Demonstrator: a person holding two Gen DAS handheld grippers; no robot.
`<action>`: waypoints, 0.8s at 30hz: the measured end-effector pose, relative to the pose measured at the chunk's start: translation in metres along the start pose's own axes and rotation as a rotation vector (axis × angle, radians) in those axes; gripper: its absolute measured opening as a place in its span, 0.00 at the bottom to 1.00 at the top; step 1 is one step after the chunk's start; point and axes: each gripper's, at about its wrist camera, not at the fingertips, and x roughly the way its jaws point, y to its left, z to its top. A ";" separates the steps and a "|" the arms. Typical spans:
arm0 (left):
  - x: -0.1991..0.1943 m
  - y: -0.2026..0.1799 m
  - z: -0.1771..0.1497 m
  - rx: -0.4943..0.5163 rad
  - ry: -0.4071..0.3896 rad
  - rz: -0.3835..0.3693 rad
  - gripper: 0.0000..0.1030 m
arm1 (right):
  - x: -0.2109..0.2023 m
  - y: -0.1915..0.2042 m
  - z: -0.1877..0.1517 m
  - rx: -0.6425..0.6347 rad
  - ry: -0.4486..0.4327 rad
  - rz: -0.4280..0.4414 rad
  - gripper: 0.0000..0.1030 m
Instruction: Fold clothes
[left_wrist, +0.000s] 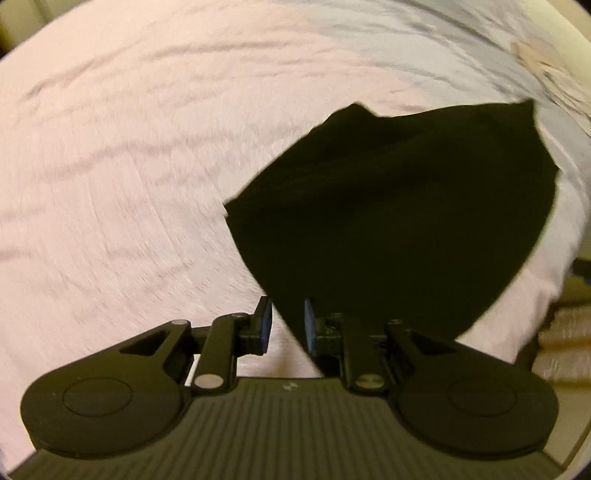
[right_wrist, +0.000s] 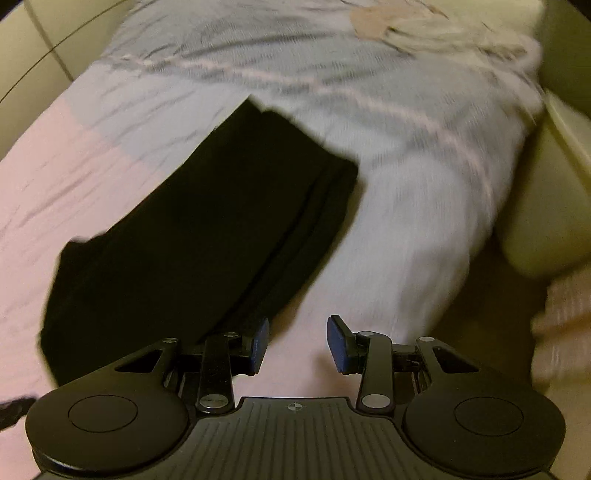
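A black garment (left_wrist: 399, 221) lies folded into a thick, flat shape on the pale pink and white bed sheet (left_wrist: 129, 166). In the left wrist view its near corner tapers down to my left gripper (left_wrist: 287, 325), which is open; the cloth's edge runs past the right blue pad, and the pads are not pressed on it. In the right wrist view the same garment (right_wrist: 207, 229) stretches diagonally from lower left to the middle. My right gripper (right_wrist: 299, 343) is open over bare sheet (right_wrist: 388, 221), its left finger just beside the garment's near end.
A crumpled light cloth (right_wrist: 424, 33) lies at the far end of the bed. A cream padded edge (right_wrist: 546, 206) borders the bed on the right, with striped pale fabric (right_wrist: 565, 325) below it. A beige wall (right_wrist: 37, 55) runs along the far left.
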 end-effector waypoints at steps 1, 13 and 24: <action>-0.010 0.005 0.000 0.030 -0.010 -0.007 0.15 | -0.012 0.011 -0.016 0.025 0.012 -0.004 0.38; -0.116 0.037 -0.005 0.267 -0.139 -0.080 0.22 | -0.107 0.102 -0.121 0.103 0.076 0.014 0.38; -0.132 0.030 -0.014 0.398 -0.176 -0.149 0.23 | -0.145 0.133 -0.158 0.149 0.061 -0.029 0.38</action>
